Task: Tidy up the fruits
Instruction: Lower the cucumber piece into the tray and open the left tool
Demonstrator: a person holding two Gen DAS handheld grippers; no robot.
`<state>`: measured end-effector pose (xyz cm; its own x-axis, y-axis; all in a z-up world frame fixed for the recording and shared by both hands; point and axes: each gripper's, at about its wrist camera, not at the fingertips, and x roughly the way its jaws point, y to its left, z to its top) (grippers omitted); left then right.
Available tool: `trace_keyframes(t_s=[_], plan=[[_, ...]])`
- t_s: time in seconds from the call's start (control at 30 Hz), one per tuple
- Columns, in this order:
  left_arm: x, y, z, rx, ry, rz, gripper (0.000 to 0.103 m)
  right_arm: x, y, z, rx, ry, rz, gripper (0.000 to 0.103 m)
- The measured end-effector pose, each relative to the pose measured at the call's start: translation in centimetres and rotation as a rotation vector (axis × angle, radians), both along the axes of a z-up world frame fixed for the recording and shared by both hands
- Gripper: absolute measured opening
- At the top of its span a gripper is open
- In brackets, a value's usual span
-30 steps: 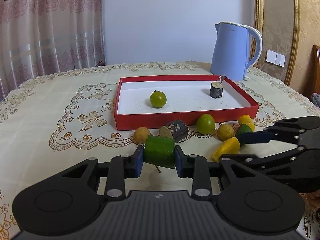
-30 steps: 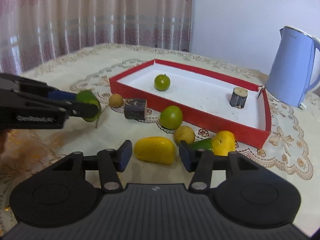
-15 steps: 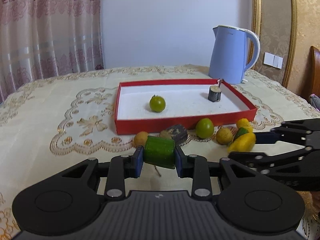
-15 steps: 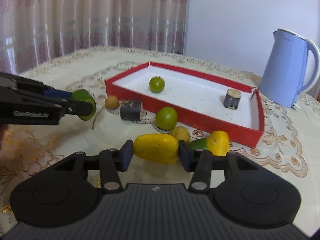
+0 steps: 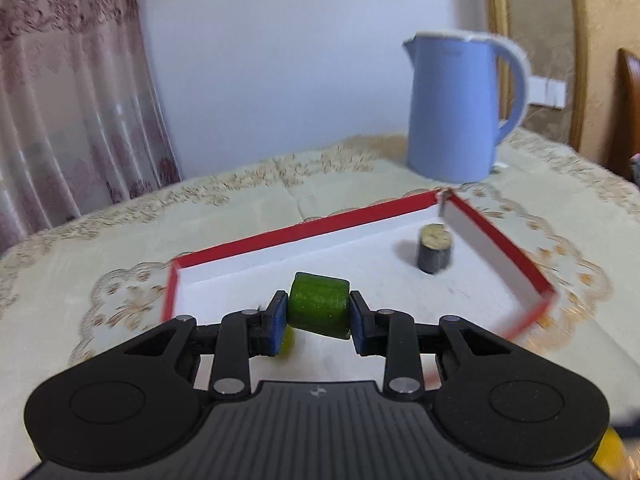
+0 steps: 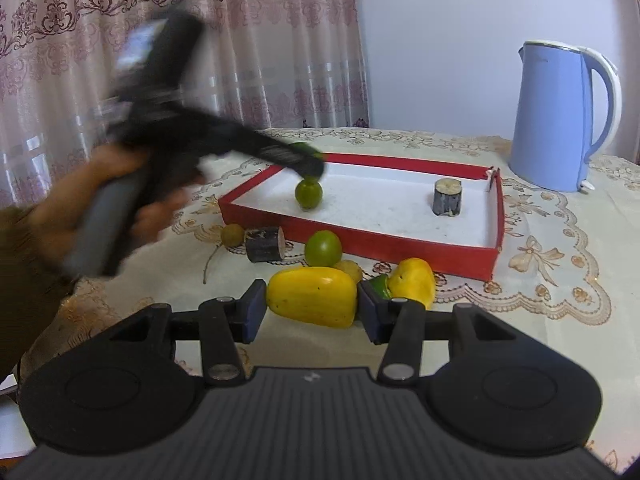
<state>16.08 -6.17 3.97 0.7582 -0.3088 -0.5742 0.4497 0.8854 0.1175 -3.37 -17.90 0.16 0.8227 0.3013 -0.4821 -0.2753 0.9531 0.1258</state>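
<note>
My left gripper [image 5: 319, 314] is shut on a short green cucumber piece [image 5: 319, 304] and hangs over the white floor of the red tray [image 5: 304, 229]. A small green round fruit [image 5: 289, 340] peeks out behind its left finger. In the right wrist view the left gripper [image 6: 308, 160] is a blur above that green fruit [image 6: 309, 194] in the tray [image 6: 400, 246]. My right gripper [image 6: 312, 310] is shut on a large yellow fruit [image 6: 312, 296] in front of the tray. A dark stump-like piece [image 6: 447, 198] stands in the tray's far right corner.
In front of the tray lie a green round fruit [image 6: 323, 248], a dark cylinder [image 6: 265, 244], a small tan fruit [image 6: 232, 235], another yellow fruit [image 6: 414, 282] and a green piece [image 6: 378, 286]. A blue kettle [image 6: 556, 116] stands behind the tray. A person's hand [image 6: 104, 184] holds the left gripper.
The left gripper has swung forward with the cucumber piece, from in front of the tray to over it. The right gripper has closed on the yellow fruit and lifted it slightly.
</note>
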Motion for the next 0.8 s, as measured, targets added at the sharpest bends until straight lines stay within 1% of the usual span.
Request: trace_keyframes(t_s=[0.13, 0.2, 0.23, 0.27, 0.3, 0.33, 0.37, 0.4, 0.43, 0.53, 0.6, 0.67, 0.8], plan=[[4.0, -2.5, -1.8, 0.036, 0.044, 0.051, 0.031, -0.2, -0.7, -0.1, 0.008, 0.003, -0.021, 0.046], [4.7, -3.2, -2.3, 0.053, 0.058, 0.064, 0.031, -0.2, -1.0, -0.1, 0.013, 0.003, -0.034, 0.046], [4.9, -3.3, -2.4, 0.051, 0.071, 0.072, 0.031, -0.2, -1.0, -0.1, 0.013, 0.001, -0.037, 0.046], [4.8, -3.1, -2.3, 0.038, 0.079, 0.077, 0.034, -0.2, -1.2, -0.1, 0.016, -0.001, -0.041, 0.046], [4.6, -2.8, -2.1, 0.020, 0.089, 0.069, 0.049, -0.2, -1.2, -0.1, 0.020, -0.001, -0.047, 0.046], [4.2, -2.4, -1.8, 0.007, 0.093, 0.072, 0.057, -0.2, -1.4, -0.2, 0.024, -0.003, -0.054, 0.046], [3.8, -2.0, -1.4, 0.004, 0.083, 0.086, 0.074, -0.1, -1.5, -0.3, 0.026, -0.003, -0.057, 0.046], [3.0, -1.4, -1.0, 0.003, 0.053, 0.111, 0.077, 0.0, -1.6, -0.4, 0.029, -0.001, -0.062, 0.046], [2.2, -0.8, -0.5, 0.000, 0.023, 0.138, 0.077, 0.1, -1.6, -0.5, 0.033, 0.000, -0.067, 0.046], [-0.9, 1.5, 0.8, 0.017, -0.025, 0.212, 0.077, 0.3, -1.9, -0.6, 0.047, -0.004, -0.079, 0.046], [-3.2, 3.2, 1.2, 0.019, -0.044, 0.264, 0.077, 0.5, -2.1, -0.6, 0.055, -0.008, -0.089, 0.046], [-5.6, 5.0, 1.0, 0.002, -0.043, 0.293, 0.077, 0.8, -2.1, -0.6, 0.063, -0.010, -0.095, 0.046], [-9.0, 7.8, -0.3, -0.060, -0.009, 0.339, 0.077, 1.3, -1.6, -0.6, 0.055, -0.006, -0.090, 0.046]])
